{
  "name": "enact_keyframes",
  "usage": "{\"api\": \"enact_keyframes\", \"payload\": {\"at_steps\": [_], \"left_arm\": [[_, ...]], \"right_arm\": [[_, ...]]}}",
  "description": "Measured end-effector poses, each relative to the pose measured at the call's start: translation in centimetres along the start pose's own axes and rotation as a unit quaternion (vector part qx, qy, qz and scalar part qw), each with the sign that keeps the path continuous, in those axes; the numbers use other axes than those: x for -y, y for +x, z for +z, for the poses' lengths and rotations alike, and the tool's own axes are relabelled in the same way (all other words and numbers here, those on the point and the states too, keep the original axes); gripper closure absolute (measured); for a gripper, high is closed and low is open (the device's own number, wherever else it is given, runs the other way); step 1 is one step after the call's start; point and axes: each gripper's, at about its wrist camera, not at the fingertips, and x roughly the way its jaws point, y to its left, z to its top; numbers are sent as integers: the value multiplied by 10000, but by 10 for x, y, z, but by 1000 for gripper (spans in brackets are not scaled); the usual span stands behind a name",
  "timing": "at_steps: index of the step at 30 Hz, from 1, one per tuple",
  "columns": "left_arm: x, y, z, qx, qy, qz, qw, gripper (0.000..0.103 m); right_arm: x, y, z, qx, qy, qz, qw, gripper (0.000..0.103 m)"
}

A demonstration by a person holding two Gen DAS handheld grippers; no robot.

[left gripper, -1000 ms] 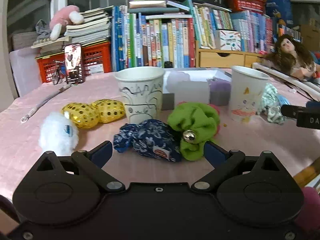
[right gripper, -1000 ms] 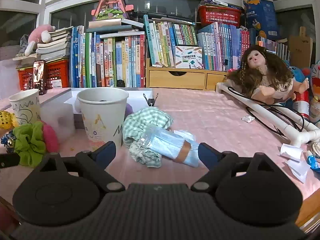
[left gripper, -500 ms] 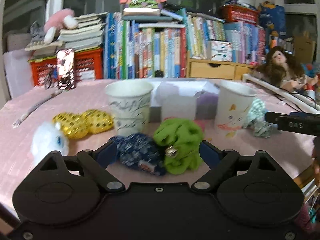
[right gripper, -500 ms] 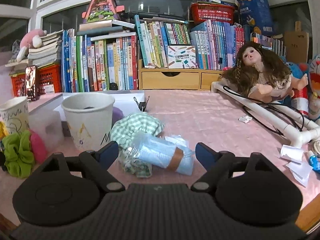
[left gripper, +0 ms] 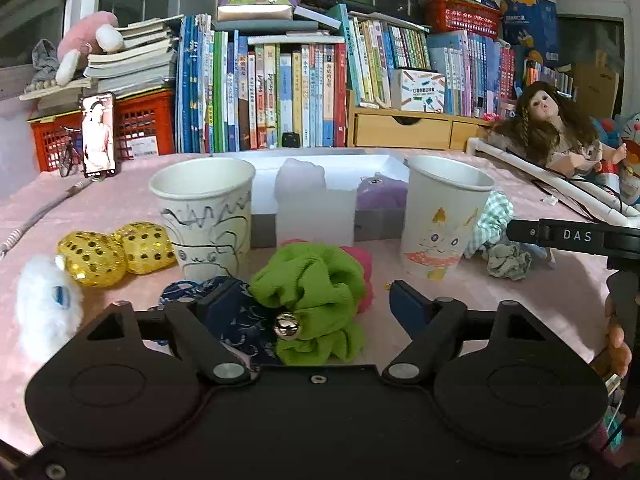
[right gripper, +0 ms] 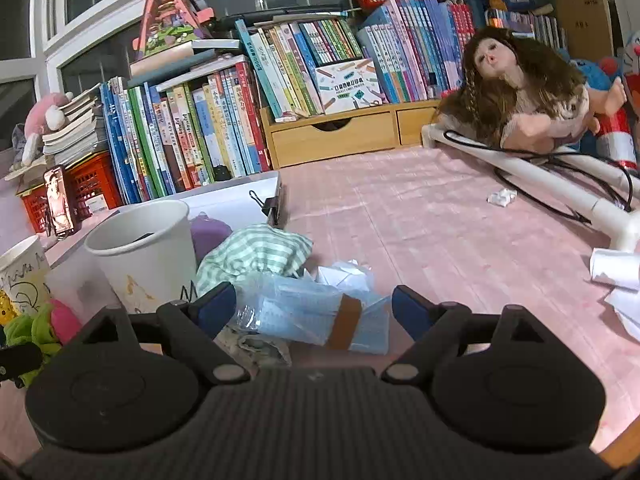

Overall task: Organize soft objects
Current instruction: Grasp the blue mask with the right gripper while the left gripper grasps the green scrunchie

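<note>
Left gripper (left gripper: 310, 302): jaws part-way apart, just been closing; green scrunchie (left gripper: 312, 300) with a small bell (left gripper: 286, 326) lies between them; left pad over the navy scrunchie (left gripper: 236, 320); right pad clear of the green one; no squeeze visible.

Right gripper (right gripper: 312, 306): jaws wide apart, nothing pinched; plastic packet (right gripper: 316, 314) with a brown band lies between them, on the pink cloth (right gripper: 420, 224); checked fabric (right gripper: 256, 254) just behind the packet.

Near the green scrunchie: pink scrunchie (left gripper: 362, 268) touching it behind; scribbled cup (left gripper: 206, 216) upright behind the navy one; cat cup (left gripper: 442, 220) upright to the right; two gold sequin pieces (left gripper: 116, 252) and a white fluffy piece (left gripper: 46, 308) to the left.

Back: books (left gripper: 280, 92); doll (left gripper: 554, 128) at the right.
</note>
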Motion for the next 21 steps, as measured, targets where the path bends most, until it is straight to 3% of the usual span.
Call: {"api": "enact_keyframes", "payload": {"at_steps": [8,11,13,21], "left_arm": [[7,10,-1,-42,87,78,9999,31],[9,11,-2,-39,84,151,9998,40],[8,10,-1,-50,44,177,9998,50],[-1,2,0,-93,-168,121,9997,62]], "right_arm": [[4,7,-2,-119,235,93,9996,12],[5,7,-2,-134,323,140,9993,13],[6,6,-2,-128,354,176,9991,19],[-1,-10,-4,125,100,147,9998,22]]}}
